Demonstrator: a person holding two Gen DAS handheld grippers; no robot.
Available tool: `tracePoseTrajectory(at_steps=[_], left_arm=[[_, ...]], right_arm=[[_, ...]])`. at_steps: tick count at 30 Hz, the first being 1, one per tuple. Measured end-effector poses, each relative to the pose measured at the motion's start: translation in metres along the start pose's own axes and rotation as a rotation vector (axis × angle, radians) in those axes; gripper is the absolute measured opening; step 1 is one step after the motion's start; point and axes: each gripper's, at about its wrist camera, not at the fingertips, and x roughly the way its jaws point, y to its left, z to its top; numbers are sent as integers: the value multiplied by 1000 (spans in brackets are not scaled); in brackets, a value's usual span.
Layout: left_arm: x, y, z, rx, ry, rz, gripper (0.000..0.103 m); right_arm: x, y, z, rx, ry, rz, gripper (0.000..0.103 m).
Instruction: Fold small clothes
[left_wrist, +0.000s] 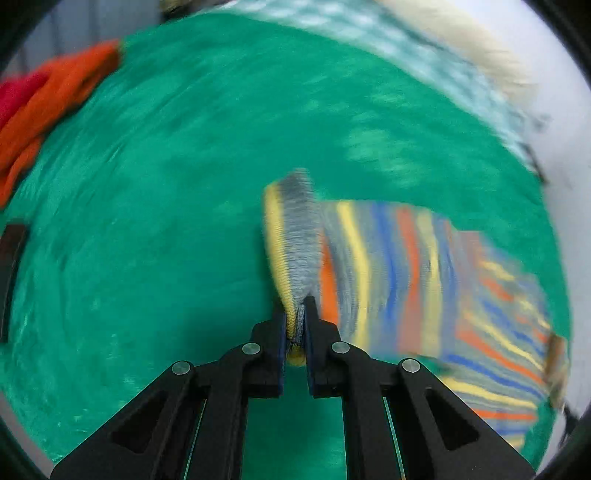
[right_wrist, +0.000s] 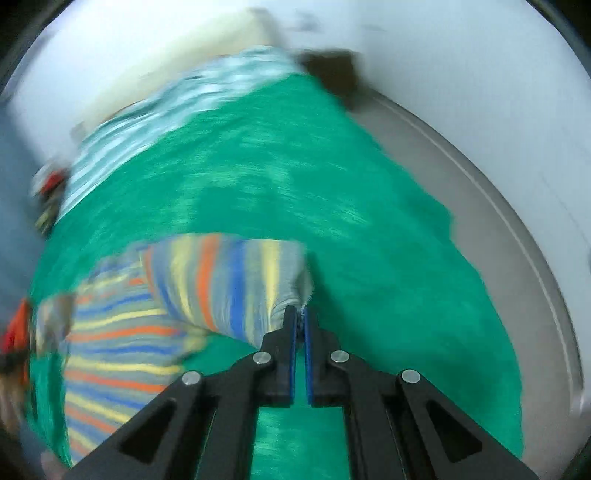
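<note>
A small striped garment (left_wrist: 399, 273) in grey, yellow, blue and orange hangs over a green cloth (left_wrist: 147, 221). My left gripper (left_wrist: 297, 314) is shut on its grey-and-yellow edge, which stands up in front of the fingers. In the right wrist view the same striped garment (right_wrist: 207, 288) spreads to the left, and my right gripper (right_wrist: 301, 314) is shut on its right corner. Both views are blurred by motion. The garment stretches between the two grippers, lifted off the green cloth (right_wrist: 369, 258).
Orange and red clothes (left_wrist: 48, 103) lie at the far left. A pale teal-and-white patterned cloth (left_wrist: 406, 55) and a cream item (left_wrist: 461, 40) lie beyond the green cloth. A grey floor strip (right_wrist: 498, 229) and white wall lie to the right. A dark object (right_wrist: 332, 70) sits at the back.
</note>
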Motion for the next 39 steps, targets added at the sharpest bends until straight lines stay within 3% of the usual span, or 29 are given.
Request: tracePoseTrajectory(at_steps=[4,11,16,19,21,22,24,25,26,28,30,31,32,34,36,39], left_arm=[[17,0,-9,2,12,29,6],[17,19,-6,-20,-13,78,5],[27,28,-1,12,-17,110,5],[20,37,-8,15,-16,106,5],[20,37,-8,32,-16,104,5],[19,37,-9,42,-17,101,5],[19,39,-10,48,-15,92,5],[20,40,-9,44,-12,83,5],[20,41,-8,38,-9,77,5],[21,41,-7,35,-3,71,5],[22,40,-6,46,1,74,5],[22,39,-6,54,1,78,5],[21,38,-6,64,0,81,5],[16,38,-5,71,-16,89,6],[15,41,-6,59,-27,105,5],[31,36,-7,86,-21,155,5]], right_arm=[[23,-27,-14,71,49,-57,3],[20,-35,-11,59,34,-217,3],[18,-55,-8,18,81,-310,2],[10,-65,-13,3,120,-328,2],[9,-63,-12,-10,148,-251,4],[6,-64,-12,-18,136,-208,9],[-3,-67,-3,-27,86,-114,39],[-5,-72,2,-10,72,-80,60],[-5,-79,11,19,52,-45,63],[4,-84,24,35,54,-5,62],[29,-88,34,47,115,20,53],[41,-86,36,57,147,52,36],[54,-82,36,45,194,99,4],[54,-70,35,-46,181,-60,2],[44,-82,36,17,106,-223,1],[47,-95,31,59,93,-258,1]])
